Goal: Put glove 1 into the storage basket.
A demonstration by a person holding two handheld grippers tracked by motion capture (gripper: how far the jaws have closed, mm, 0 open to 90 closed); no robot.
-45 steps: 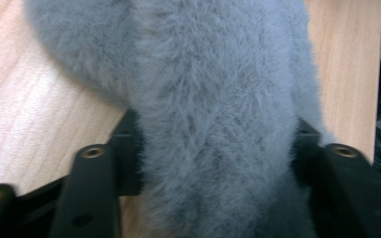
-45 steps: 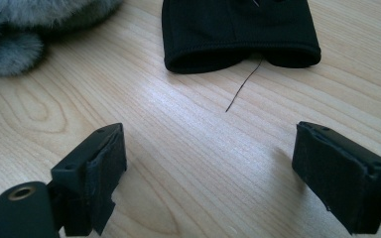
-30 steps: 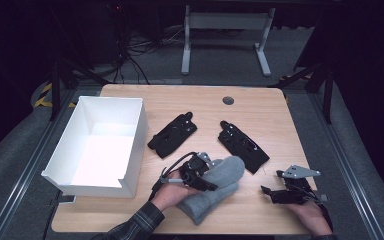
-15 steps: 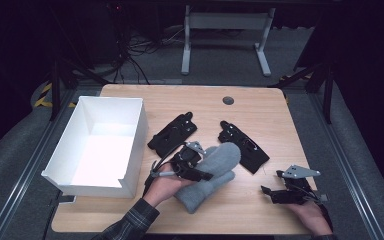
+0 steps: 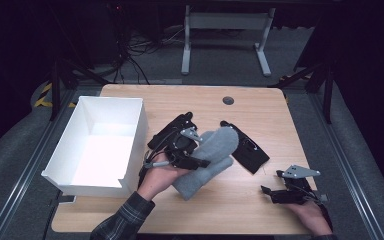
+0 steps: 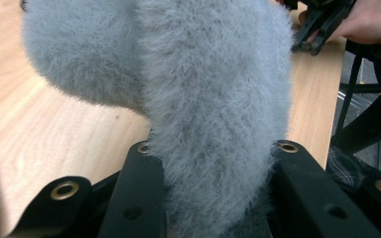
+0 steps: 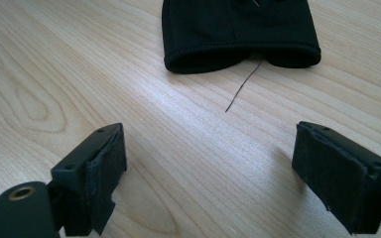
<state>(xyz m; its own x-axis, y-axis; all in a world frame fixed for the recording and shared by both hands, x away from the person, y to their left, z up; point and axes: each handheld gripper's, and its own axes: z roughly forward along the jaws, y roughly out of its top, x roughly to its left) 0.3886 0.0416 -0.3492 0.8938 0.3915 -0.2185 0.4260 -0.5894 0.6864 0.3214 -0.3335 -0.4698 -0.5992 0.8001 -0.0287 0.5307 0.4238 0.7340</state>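
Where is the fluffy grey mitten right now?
In the high view the fluffy grey mitten is near the table's middle, clamped in the left gripper, between the white open box on its left and a flat black glove on its right.

A wooden table point(image 5: 260, 112) carries a white box point(image 5: 97, 142) and black gloves point(image 5: 247, 150).

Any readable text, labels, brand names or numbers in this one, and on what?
None can be read.
Grey mitten, held in the left gripper: plain fleece, no tag showing.
Black glove: a small pale mark, too small to read.
White box: blank walls.
Right gripper jaws: no markings.
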